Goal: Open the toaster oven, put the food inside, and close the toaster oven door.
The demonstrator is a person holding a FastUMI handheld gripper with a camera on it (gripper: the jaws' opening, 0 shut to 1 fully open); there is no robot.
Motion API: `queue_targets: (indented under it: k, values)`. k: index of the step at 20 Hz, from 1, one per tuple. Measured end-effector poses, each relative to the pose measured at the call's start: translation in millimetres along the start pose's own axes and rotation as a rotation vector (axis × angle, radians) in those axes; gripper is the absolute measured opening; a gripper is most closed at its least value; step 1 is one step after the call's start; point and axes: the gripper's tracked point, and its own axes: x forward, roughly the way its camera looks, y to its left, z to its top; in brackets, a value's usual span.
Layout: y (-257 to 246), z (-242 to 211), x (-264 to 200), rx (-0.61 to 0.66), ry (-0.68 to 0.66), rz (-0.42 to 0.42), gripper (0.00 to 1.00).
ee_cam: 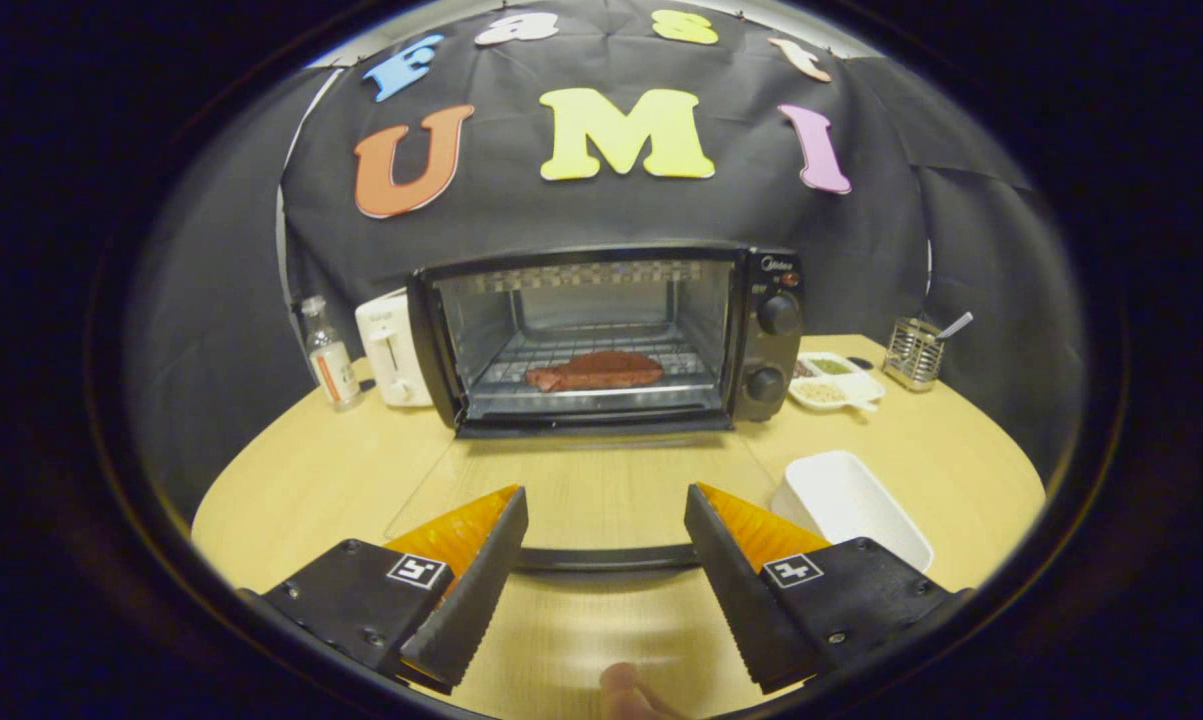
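A black toaster oven [601, 335] stands at the back of the wooden table with its glass door [581, 490] folded flat down toward me. A reddish-brown piece of food [596, 371] lies on the wire rack inside. My gripper [606, 515] is open, its fingers spread wide over the near end of the lowered door. The door's dark handle bar [606, 558] runs between the two fingers, and neither finger visibly presses on it. Nothing is held.
A white rectangular dish [851, 505] lies just right of the door. A white toaster [393, 350] and a small bottle [329, 355] stand left of the oven. A divided snack plate [833, 380] and a wire utensil holder [913, 352] sit to its right. A fingertip [626, 690] shows below.
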Motion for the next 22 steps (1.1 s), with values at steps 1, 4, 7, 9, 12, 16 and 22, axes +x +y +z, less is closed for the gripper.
queue_targets:
  k: [1,4,7,9,12,16,22]
  values:
    - [1,-9,0,-0.011,0.026,-0.002,1.00]
    - [1,-18,-6,-0.018,0.040,-0.021,1.00]
    - [4,-46,-8,-0.022,0.132,-0.012,1.00]
    - [-1,-55,0,-0.022,0.161,-0.021,1.00]
    - [0,-58,9,0.003,0.164,-0.025,1.00]
    - [0,-52,15,0.014,0.152,-0.030,1.00]
    - [0,-38,14,0.063,0.132,-0.014,1.00]
